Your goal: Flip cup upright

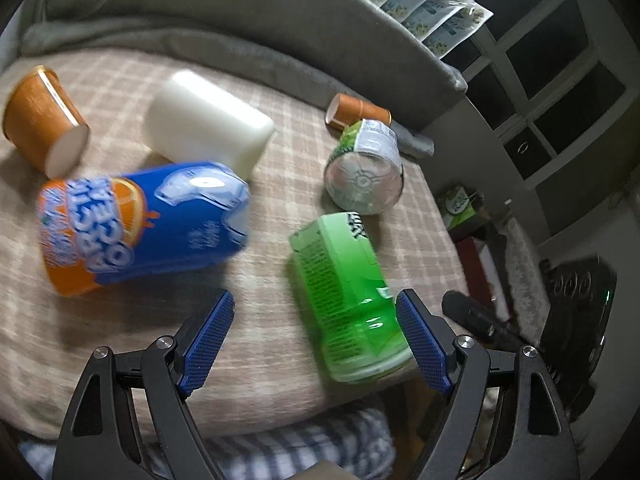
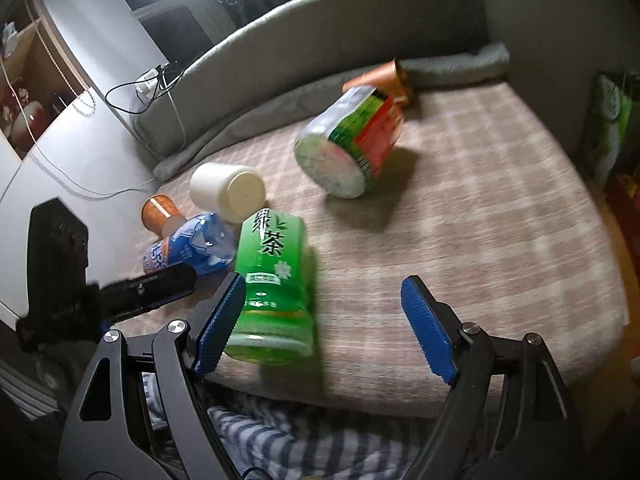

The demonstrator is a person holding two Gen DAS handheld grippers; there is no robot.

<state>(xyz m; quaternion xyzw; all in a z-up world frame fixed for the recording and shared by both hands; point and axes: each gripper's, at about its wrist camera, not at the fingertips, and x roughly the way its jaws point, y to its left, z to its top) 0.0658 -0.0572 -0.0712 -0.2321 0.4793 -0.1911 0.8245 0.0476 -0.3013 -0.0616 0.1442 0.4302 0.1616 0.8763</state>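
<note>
Left wrist view: the left gripper (image 1: 316, 336) hangs spread and empty, the bright green plastic tea cup (image 1: 348, 300) on its side against its right finger. Six cups lie toppled on the beige checked blanket (image 1: 280, 184): two orange paper cups (image 1: 44, 120) (image 1: 356, 112), one white, one blue-orange, one clear-bottomed. Only the right wrist view shows the kanji label; the right gripper (image 2: 326, 320) gapes, empty, its left finger touching that cup (image 2: 272, 284).

The bed cover (image 1: 280, 248) is beige with a pale plaid check. On it lie a bright green bottle (image 1: 352, 300), a blue-and-orange bottle (image 1: 140, 224), a plain white cup (image 1: 208, 120), two orange cups (image 1: 44, 116) (image 1: 356, 110) and a green-labelled bottle (image 1: 364, 168), red-banded from the right wrist view. Gripper pads (image 1: 208, 340) are blue, arms black.
</note>
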